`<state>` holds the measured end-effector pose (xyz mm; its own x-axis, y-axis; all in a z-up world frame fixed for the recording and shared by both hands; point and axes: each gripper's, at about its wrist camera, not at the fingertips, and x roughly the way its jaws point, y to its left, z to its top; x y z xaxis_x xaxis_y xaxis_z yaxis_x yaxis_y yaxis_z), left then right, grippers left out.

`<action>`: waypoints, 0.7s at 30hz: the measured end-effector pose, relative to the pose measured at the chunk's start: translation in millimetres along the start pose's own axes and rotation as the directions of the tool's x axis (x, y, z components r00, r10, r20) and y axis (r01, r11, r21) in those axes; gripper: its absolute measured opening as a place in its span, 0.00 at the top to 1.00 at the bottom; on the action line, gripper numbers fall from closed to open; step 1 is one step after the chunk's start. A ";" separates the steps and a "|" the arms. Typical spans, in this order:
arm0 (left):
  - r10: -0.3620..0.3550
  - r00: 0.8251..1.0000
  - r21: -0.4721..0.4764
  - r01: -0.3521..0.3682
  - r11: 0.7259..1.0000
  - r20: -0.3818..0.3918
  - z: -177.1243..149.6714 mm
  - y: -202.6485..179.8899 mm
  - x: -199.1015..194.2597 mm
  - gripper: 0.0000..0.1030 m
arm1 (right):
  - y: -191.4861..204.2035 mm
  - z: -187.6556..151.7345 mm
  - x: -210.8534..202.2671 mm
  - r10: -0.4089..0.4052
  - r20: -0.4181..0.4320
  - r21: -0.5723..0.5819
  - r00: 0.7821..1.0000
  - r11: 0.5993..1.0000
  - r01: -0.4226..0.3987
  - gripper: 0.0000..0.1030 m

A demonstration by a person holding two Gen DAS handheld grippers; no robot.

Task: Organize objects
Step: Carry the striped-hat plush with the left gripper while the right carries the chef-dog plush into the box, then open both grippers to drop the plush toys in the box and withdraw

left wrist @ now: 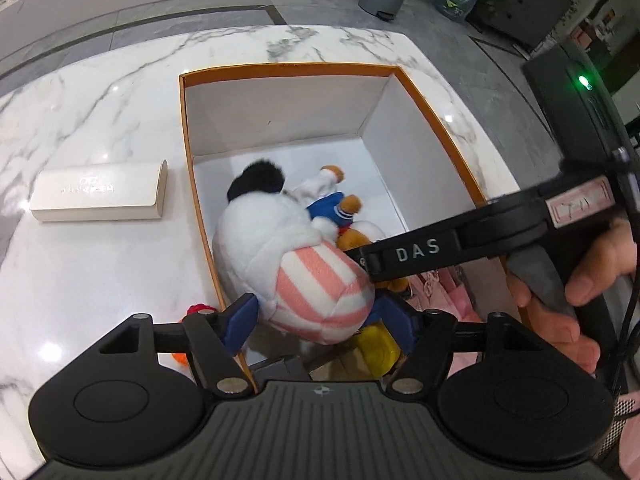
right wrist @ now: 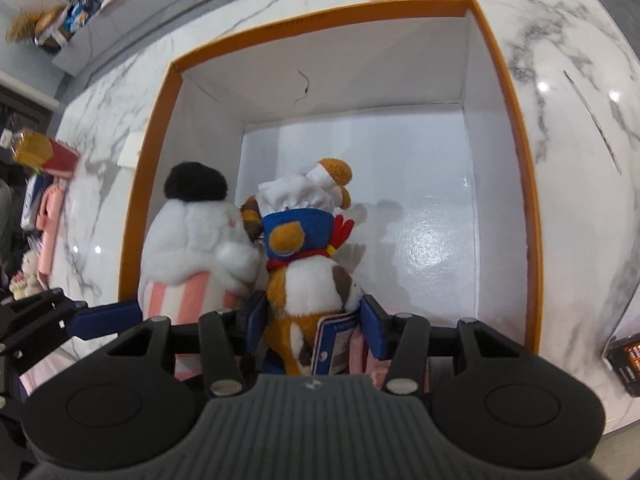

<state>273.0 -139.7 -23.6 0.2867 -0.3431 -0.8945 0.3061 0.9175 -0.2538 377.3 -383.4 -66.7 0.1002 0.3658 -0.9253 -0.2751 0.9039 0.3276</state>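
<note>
An orange-rimmed white box (left wrist: 288, 69) (right wrist: 320, 12) stands on the marble table. My left gripper (left wrist: 320, 316) is shut on a white plush with pink-striped bottom and black top (left wrist: 280, 248) (right wrist: 192, 240), held inside the box at its left wall. My right gripper (right wrist: 314, 320) is shut on an orange-and-white plush with chef hat and blue band (right wrist: 308, 264) (left wrist: 340, 208), next to the white plush inside the box. The right gripper's body (left wrist: 440, 248) crosses the left wrist view.
A cream rectangular case (left wrist: 100, 196) lies on the table left of the box. A yellow object (left wrist: 378, 350) and pink items (left wrist: 444, 288) sit at the box's near end. A dark packet (right wrist: 626, 360) is at the right table edge. Toys (right wrist: 48, 184) lie at left.
</note>
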 end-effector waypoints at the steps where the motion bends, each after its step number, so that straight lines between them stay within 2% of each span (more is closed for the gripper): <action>1: 0.000 1.000 0.012 0.000 1.000 0.003 0.0 -0.5 -2.0 0.22 | 1.5 0.7 0.3 -0.007 -0.007 -0.007 1.000 1.000 0.007 0.48; 7: 0.004 0.999 0.077 -0.007 0.997 0.040 4.8 -1.4 -16.5 0.23 | 10.1 3.7 -3.6 -0.013 -0.015 -0.033 1.000 0.999 0.013 0.48; 9: 0.007 0.999 0.106 -0.012 0.994 0.048 5.7 -3.6 -18.0 0.29 | 11.3 4.4 -7.9 0.004 -0.011 -0.030 1.000 1.000 -0.004 0.49; 11: 0.021 0.998 0.153 -0.030 0.988 0.060 5.5 -7.5 -17.6 0.32 | 13.4 4.0 -13.3 0.010 -0.005 -0.044 1.000 0.999 -0.010 0.61; 14: 0.040 0.997 0.248 -0.057 0.967 0.073 6.2 -18.6 -11.8 0.45 | 16.0 4.1 -20.7 -0.013 0.019 -0.068 1.000 0.998 0.014 0.77; 16: 0.065 0.995 0.306 -0.084 0.948 0.071 5.9 -26.2 -3.6 0.53 | 14.5 5.5 -21.2 -0.005 0.030 -0.071 1.000 0.997 0.007 0.78; 18: 0.100 0.993 0.349 -0.115 0.930 0.061 5.2 -31.2 7.4 0.66 | 15.3 6.7 -17.0 -0.006 0.029 -0.073 1.000 0.997 0.008 0.79; 21: 0.099 0.993 0.386 -0.116 0.915 0.062 2.5 -33.9 15.6 0.66 | 15.8 5.4 -11.6 -0.012 0.025 -0.084 1.000 0.996 0.014 0.79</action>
<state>269.3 -176.7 -28.0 0.3712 -0.2619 -0.8908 0.5973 0.8019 0.0132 377.0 -372.1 -49.8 0.1277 0.3607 -0.9239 -0.3531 0.8870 0.2975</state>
